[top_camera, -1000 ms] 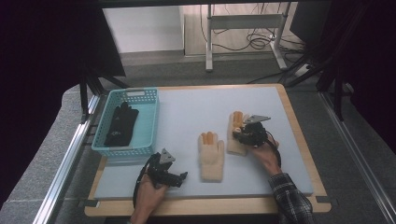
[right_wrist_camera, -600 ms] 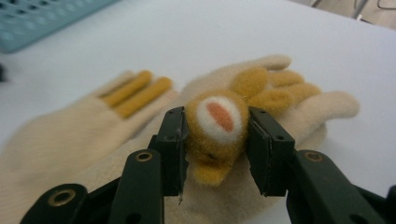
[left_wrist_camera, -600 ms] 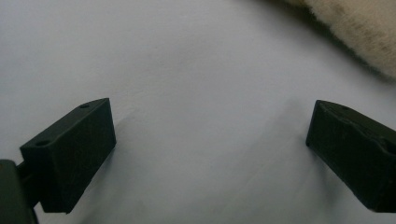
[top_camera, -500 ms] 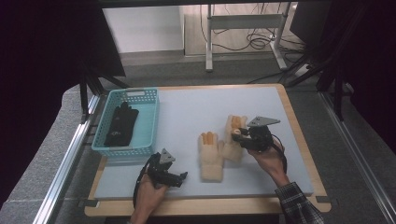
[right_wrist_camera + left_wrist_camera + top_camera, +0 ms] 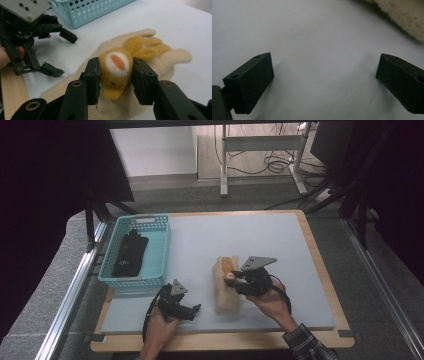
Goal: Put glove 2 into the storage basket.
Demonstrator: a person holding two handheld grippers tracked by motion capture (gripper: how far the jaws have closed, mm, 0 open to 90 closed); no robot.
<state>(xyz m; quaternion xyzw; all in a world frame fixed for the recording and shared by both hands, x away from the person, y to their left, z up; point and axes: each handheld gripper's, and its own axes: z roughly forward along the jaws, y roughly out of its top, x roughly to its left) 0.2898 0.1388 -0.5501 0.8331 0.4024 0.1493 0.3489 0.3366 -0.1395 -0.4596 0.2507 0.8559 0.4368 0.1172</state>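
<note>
The right tool (image 5: 115,77) clamps the yellow glove (image 5: 120,67) over the cream glove (image 5: 160,67).

Mat (image 5: 280,250) behind gloves (image 5: 226,287) open (basket (image 5: 150,265) blocks left).

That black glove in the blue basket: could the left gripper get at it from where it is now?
Probably yes. The left gripper is open and holds nothing, the basket is open-topped just beyond it, and the black glove lies uncovered inside.
</note>
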